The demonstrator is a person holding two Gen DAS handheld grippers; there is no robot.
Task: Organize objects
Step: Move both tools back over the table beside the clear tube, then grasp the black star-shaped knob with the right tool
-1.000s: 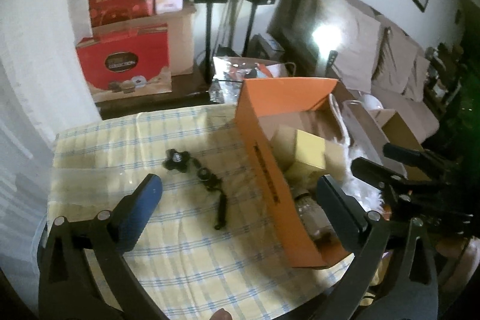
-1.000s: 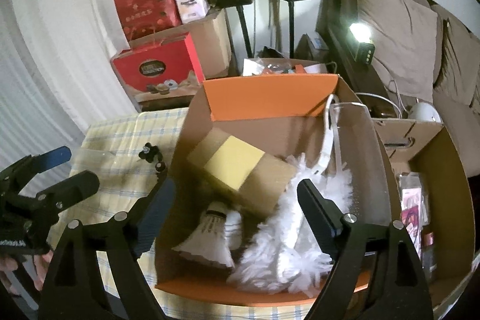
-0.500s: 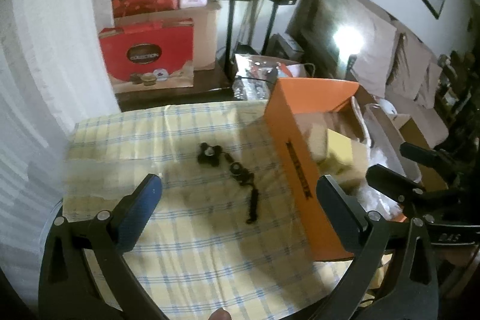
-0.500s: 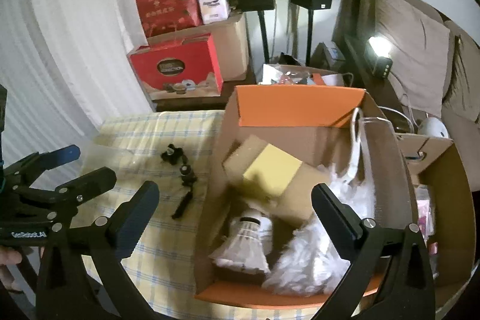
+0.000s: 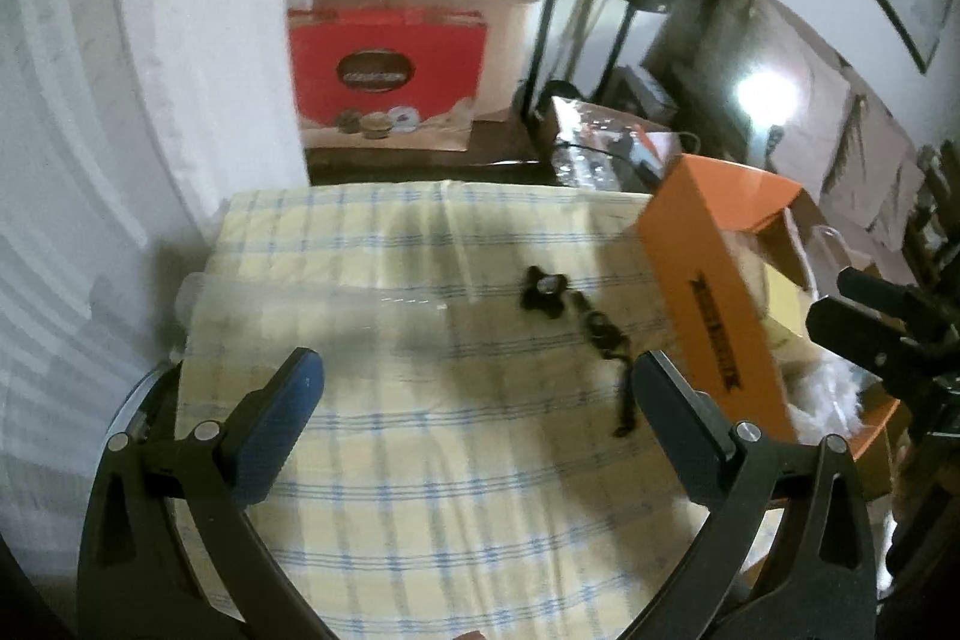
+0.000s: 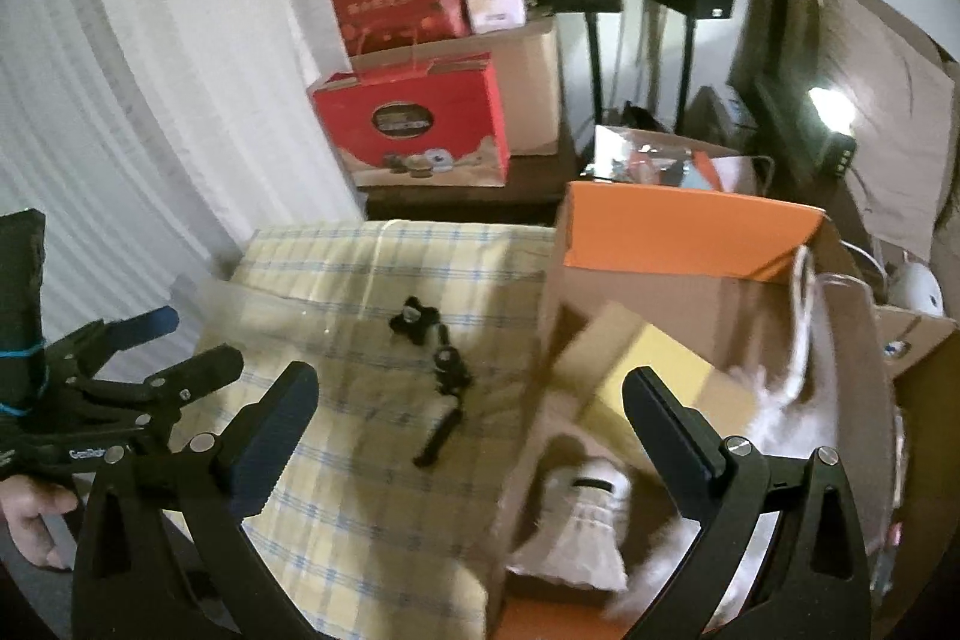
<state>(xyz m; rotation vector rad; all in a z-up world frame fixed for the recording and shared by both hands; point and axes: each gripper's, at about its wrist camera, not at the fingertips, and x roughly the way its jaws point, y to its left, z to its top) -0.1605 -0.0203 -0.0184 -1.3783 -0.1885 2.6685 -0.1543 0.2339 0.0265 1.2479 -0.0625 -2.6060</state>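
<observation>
Box [image 6: 690, 226] at the table's right edge, both hand-held grippers empty above the cloth.

The orange box stands open on the checked table [image 5: 420, 460]; inside lie a yellow carton [image 6: 654, 370], a shuttlecock [image 6: 585, 514] and a white feather duster [image 6: 792, 400], its lower end blurred and partly hidden behind the right hand-held gripper [image 6: 468, 418]. That gripper's jaws have just been opening and stand wide with nothing between them. The left hand-held gripper [image 5: 480, 400] is spread wide too, empty. A small black gadget with a strap [image 5: 576, 316] lies on the cloth just left of the box, too blurred to identify.
</observation>
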